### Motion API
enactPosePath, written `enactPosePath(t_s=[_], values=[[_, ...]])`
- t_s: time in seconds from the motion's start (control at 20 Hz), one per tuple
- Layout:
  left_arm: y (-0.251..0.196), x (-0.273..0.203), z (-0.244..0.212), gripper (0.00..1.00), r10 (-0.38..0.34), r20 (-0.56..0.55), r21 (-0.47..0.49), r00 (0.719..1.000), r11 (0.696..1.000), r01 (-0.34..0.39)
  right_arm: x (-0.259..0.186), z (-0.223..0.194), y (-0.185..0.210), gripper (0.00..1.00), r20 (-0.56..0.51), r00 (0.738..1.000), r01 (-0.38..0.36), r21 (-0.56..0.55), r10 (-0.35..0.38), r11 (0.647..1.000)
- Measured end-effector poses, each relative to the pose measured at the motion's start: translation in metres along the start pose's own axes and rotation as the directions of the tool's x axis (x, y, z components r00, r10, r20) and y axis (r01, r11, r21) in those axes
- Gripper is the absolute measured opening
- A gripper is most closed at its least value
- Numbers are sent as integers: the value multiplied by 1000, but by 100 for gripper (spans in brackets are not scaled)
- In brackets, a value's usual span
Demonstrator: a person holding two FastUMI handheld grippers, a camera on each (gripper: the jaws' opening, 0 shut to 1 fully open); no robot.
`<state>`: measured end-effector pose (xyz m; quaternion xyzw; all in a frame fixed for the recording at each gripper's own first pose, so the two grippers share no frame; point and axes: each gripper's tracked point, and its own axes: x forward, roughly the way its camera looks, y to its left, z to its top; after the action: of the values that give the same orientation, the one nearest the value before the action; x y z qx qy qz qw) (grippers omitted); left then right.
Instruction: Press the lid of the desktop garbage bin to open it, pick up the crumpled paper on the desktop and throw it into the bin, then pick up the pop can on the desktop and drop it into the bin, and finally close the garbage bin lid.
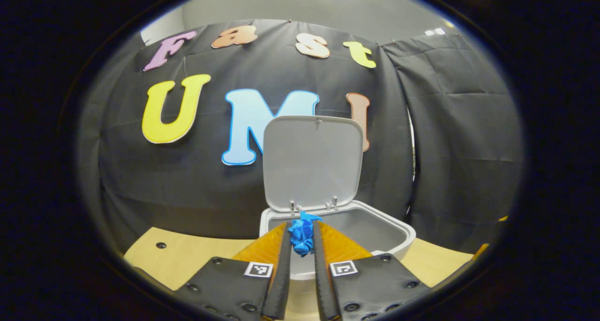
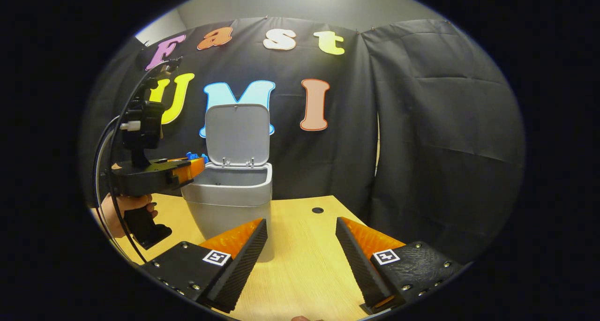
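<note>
The blue crumpled paper (image 1: pixel 302 235) is pinched between the left gripper (image 1: pixel 302 239) fingers, held up right over the near rim of the bin (image 1: pixel 375 232). The bin's lid (image 1: pixel 312 161) stands wide open and upright. In the right gripper view a hand (image 2: pixel 123 212) holds that left gripper level beside the bin's top. The right gripper (image 2: pixel 300 239) hangs low over the tabletop (image 2: pixel 304 265), fingers spread apart with nothing in them.

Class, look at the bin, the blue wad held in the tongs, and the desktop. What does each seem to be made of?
Bin: likely plastic, smooth matte grey, moulded lid.
Blue wad: probably crumpled paper, sharp creases.
Desktop: wood or wood-look laminate, pale with fine grain lines.
</note>
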<state>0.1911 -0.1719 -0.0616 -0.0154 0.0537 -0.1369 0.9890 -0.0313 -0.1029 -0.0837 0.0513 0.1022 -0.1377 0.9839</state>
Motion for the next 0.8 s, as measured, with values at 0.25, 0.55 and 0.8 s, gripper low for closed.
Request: enactPosePath(t_s=[0.25,0.55,0.8], values=[[-5,4,-8,65,-29,-19,-29,999,999,28,-1,1,0,94,4,1000,8,-12,-8,1000],[7,-6,-8,96,-6,-22,-45,1000,999,5,0,3,14,95,15,999,-33,-27,34,999],[20,-29,1,96,16,16,-31,1000,999,-16,2,-2,43,95,4,992,-127,-20,127,992]])
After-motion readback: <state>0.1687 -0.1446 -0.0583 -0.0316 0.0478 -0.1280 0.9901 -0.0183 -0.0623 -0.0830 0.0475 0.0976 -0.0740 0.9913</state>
